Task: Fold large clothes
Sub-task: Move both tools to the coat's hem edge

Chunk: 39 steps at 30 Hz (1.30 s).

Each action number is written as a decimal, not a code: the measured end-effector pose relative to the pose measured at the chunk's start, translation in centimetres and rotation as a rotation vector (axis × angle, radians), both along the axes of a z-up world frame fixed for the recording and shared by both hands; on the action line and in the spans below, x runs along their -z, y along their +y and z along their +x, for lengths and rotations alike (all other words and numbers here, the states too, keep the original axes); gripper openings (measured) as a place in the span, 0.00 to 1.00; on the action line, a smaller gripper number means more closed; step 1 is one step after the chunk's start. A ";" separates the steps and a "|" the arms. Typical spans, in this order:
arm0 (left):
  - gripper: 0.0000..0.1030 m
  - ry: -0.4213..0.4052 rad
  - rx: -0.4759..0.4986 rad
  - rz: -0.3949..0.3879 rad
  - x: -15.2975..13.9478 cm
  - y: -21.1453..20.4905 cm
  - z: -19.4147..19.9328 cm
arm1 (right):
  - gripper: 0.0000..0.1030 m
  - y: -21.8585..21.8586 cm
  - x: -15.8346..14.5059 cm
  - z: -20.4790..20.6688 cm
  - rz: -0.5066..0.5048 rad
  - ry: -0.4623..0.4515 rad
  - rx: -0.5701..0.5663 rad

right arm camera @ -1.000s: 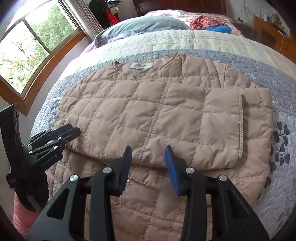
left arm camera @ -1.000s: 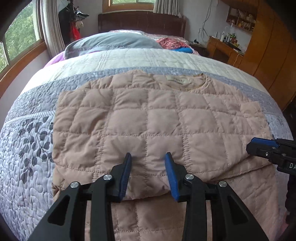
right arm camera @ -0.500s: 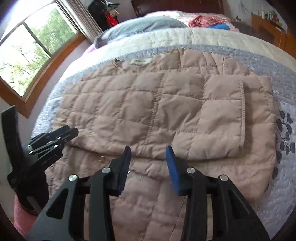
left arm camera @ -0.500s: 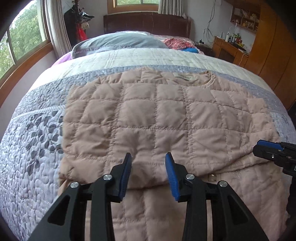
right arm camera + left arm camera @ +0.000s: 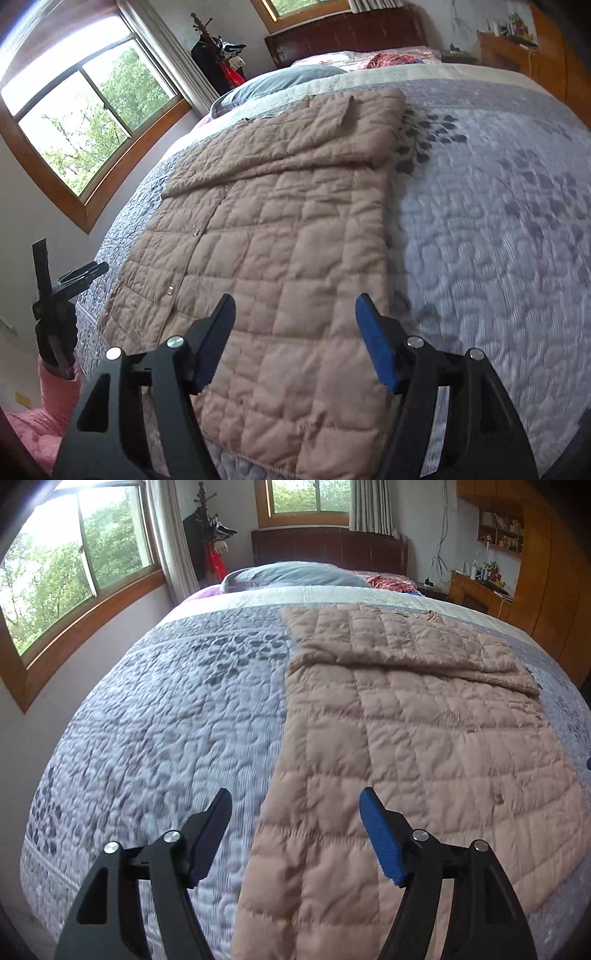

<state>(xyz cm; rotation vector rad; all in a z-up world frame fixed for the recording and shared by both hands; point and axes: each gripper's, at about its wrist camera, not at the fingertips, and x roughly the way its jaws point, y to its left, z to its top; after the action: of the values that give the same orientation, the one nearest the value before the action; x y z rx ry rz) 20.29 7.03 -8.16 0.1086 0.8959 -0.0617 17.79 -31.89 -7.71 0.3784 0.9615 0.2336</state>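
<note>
A beige quilted jacket (image 5: pixel 406 738) lies flat on the bed, its sleeves folded across the upper part and its lower part reaching toward the near bed edge. My left gripper (image 5: pixel 295 801) hovers over the jacket's near left edge. Its jaws are opening and nothing is between them. My right gripper (image 5: pixel 295 299) hangs over the jacket (image 5: pixel 277 221) near its lower right edge. Its jaws are also opening, with nothing gripped. In the right wrist view the left gripper (image 5: pixel 70 280) shows at the far left, held by a hand in a pink sleeve (image 5: pixel 55 391).
A grey-violet quilted bedspread (image 5: pixel 166 720) covers the bed. A grey pillow (image 5: pixel 295 576) and a red cloth (image 5: pixel 388 580) lie by the dark headboard (image 5: pixel 328 546). Windows (image 5: pixel 74 583) run along the left wall. A wooden dresser (image 5: pixel 476 590) stands at the right.
Both grippers have drawn back from the folded sleeves toward the jacket's lower end and moved apart to its two side edges. Both pairs of jaws stand wider than before.
</note>
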 end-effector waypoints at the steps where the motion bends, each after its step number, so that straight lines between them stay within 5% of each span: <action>1: 0.70 0.005 -0.010 -0.009 0.2 0.5 -1.0 | 0.68 -0.2 0.4 -1.0 0.001 0.008 0.013; 14: 0.71 0.057 -0.077 -0.048 3.0 3.7 -6.7 | 0.74 -1.3 3.4 -8.1 0.015 0.045 0.084; 26: 0.71 0.149 -0.089 -0.220 6.5 6.3 -5.0 | 0.74 -1.1 5.5 -8.3 0.009 0.104 0.087; 39: 0.70 0.151 -0.037 -0.248 6.3 5.0 -5.1 | 0.68 0.6 5.1 -7.9 -0.016 0.100 0.034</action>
<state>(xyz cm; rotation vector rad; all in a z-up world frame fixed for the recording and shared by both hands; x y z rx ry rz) 15.15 11.99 -14.45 -0.1456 1.0335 -0.1478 9.90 -31.33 -12.80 0.3941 1.0534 0.1777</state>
